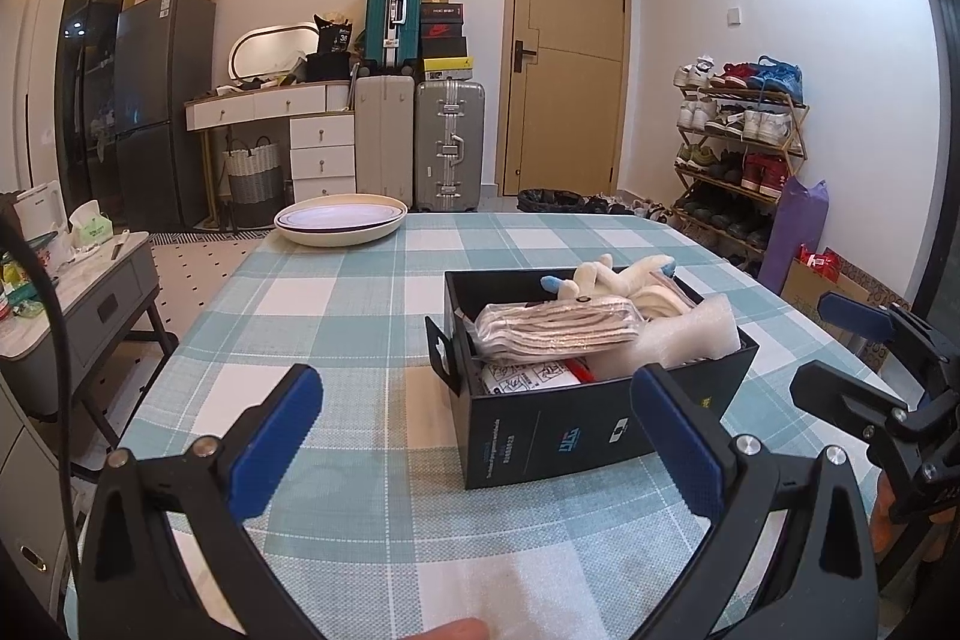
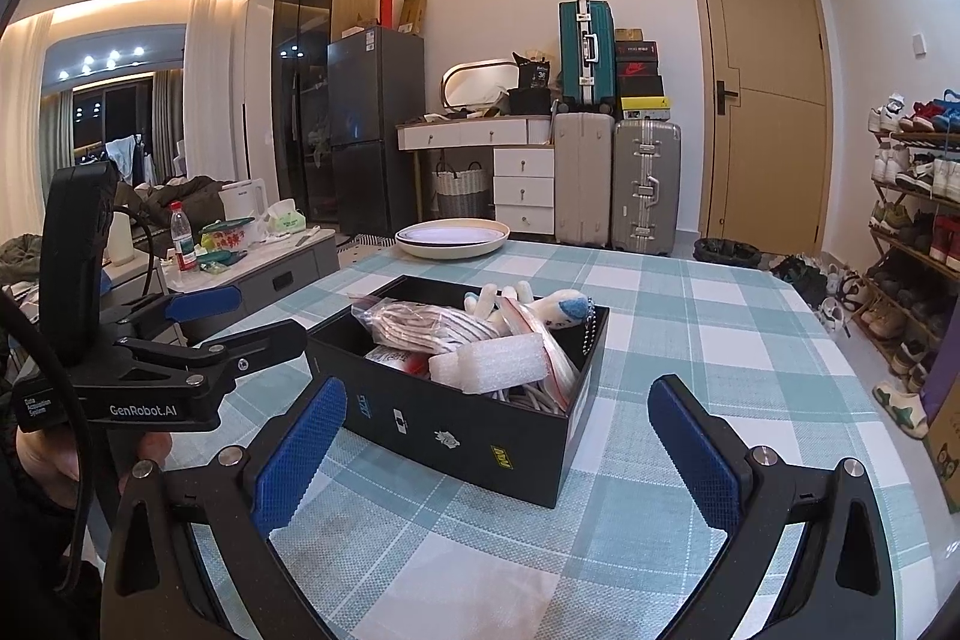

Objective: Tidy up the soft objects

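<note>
A black cardboard box (image 1: 540, 436) (image 2: 468, 436) stands on the checked tablecloth, packed with soft things. On top lie a bagged striped cloth (image 1: 558, 328) (image 2: 432, 325), a white plush toy with blue tips (image 1: 618, 277) (image 2: 558, 310) and a white foam block (image 1: 684, 340) (image 2: 492, 361). My left gripper (image 1: 477, 436) (image 2: 252, 319) is open and empty, just short of the box's left corner. Open and empty too, my right gripper (image 2: 498, 451) (image 1: 840, 352) sits in front of the box's right side.
Stacked cream plates (image 1: 342, 220) (image 2: 453, 237) rest at the table's far edge. A grey side table (image 1: 90, 292) with clutter stands to the left, a shoe rack (image 1: 738, 148) to the right. Suitcases, drawers and a door line the back wall.
</note>
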Demonstrator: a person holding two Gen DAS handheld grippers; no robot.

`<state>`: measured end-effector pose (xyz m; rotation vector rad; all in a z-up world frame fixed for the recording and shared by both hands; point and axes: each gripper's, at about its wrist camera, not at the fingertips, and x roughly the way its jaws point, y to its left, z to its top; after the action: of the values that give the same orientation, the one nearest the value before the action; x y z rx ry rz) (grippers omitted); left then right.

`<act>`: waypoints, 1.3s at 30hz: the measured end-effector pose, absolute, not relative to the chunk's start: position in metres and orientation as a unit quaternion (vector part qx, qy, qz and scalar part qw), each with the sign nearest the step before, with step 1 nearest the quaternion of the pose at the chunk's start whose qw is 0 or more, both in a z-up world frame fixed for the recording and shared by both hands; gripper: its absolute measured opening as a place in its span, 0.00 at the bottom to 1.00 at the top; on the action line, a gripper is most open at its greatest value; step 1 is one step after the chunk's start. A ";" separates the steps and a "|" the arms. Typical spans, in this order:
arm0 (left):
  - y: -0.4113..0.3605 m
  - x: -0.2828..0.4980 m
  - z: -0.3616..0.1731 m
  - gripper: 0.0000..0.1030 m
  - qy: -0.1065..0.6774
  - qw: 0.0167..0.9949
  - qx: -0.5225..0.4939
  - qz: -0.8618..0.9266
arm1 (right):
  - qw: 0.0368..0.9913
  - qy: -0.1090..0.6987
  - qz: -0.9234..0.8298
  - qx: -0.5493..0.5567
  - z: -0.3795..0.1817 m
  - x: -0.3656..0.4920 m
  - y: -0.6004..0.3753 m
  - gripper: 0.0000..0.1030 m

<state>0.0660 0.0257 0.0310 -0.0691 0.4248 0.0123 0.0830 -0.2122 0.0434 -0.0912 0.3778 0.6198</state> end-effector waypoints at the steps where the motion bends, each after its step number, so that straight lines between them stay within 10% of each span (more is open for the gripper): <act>1: 0.026 0.066 0.031 1.00 0.210 0.977 -0.034 0.006 | 0.934 0.185 0.302 -0.044 0.043 0.082 -0.213 0.99; 39: 0.020 0.065 0.030 1.00 0.209 0.978 -0.030 0.003 | 0.935 0.182 0.302 -0.043 0.045 0.084 -0.215 1.00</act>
<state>0.0647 0.0204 0.0300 -0.0594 0.4202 0.0057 0.0845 -0.2149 0.0451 -0.0888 0.3731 0.6174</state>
